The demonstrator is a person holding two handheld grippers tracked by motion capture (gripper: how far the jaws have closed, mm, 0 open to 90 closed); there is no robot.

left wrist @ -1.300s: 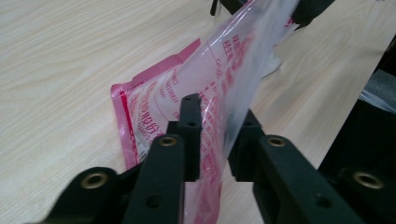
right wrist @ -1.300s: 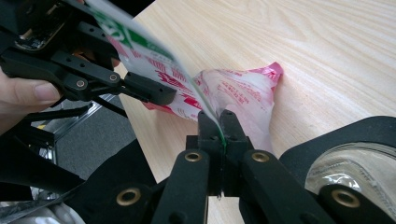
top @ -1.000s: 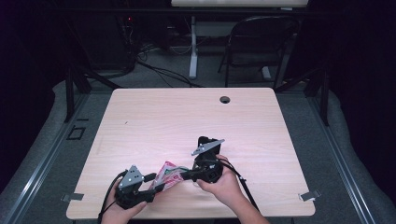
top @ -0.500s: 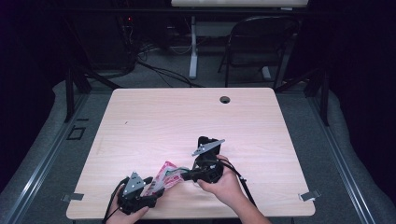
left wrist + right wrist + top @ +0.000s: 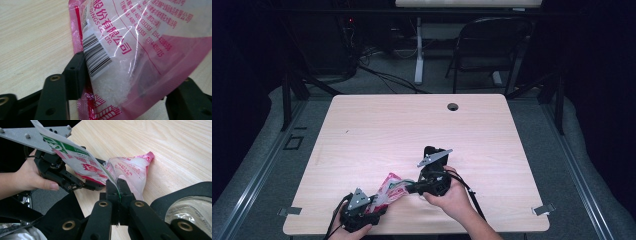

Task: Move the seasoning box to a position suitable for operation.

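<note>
Left gripper point(image 5: 125, 100): I'm seeing its fingers point(image 5: 75, 72) standing apart, just been closing, pink bag point(image 5: 140, 50) between them.
Right gripper point(image 5: 117, 187): I'm pinching the bag's edge, fingers clamped.
Worktop point(image 5: 412, 130): lying under both.

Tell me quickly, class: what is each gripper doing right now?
Left gripper: open, jaws just closing in around the pink bag of white granules, not clamped yet.
Right gripper: shut on the bag's edge.

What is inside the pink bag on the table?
Through the clear part of the pink bag, white grains sit at the bottom. The pink printing hides the rest.
</note>
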